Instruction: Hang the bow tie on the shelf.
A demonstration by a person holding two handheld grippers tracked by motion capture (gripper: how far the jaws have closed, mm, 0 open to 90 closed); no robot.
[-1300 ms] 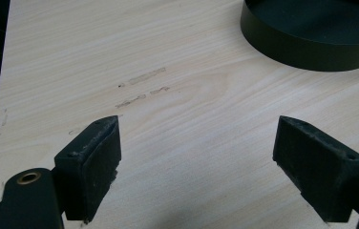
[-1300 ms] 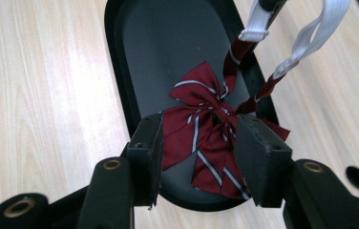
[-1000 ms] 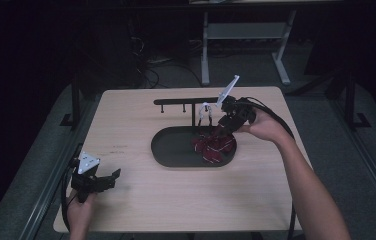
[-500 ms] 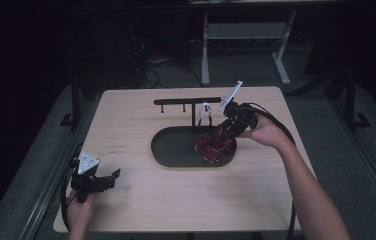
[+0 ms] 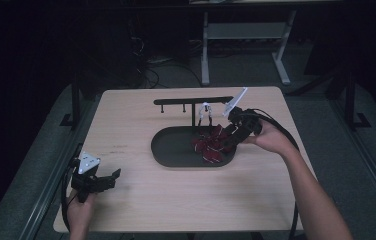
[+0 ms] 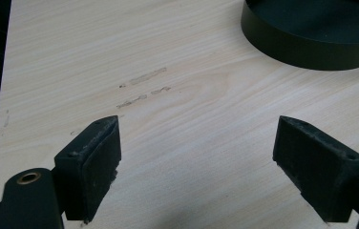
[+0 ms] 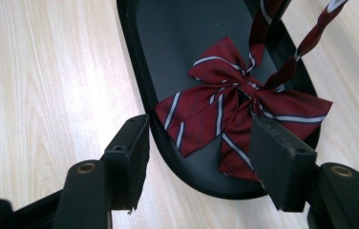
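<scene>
- the right gripper (image 5: 224,141) hangs over the right end of the black oval tray (image 5: 168,150), tilted down toward it, in the person's right hand (image 5: 268,140).
- its jaws stand wide apart and have just been opening; in the right gripper view the dark red bow tie (image 7: 237,117) with white stripes lies between them, and neither pad presses on it.
- the bow tie rests inside the tray at that right end, its wings spread flat on the tray floor; one lower wing reaches the tray's rim.
- two striped straps (image 7: 306,43) of the same cloth rise from the bow's knot toward the top of the right gripper view.
- in the high view a black rack (image 5: 191,101) with a long bar stands just behind the tray, and a small white clip (image 5: 205,111) hangs under the bar above the bow tie.
- the left gripper (image 5: 103,181) sits low over the near left corner of the wooden table (image 5: 141,200), well apart from the tray.
- its jaws are spread wide with bare tabletop between them; the tray's curved wall shows at the top right of the left gripper view.
</scene>
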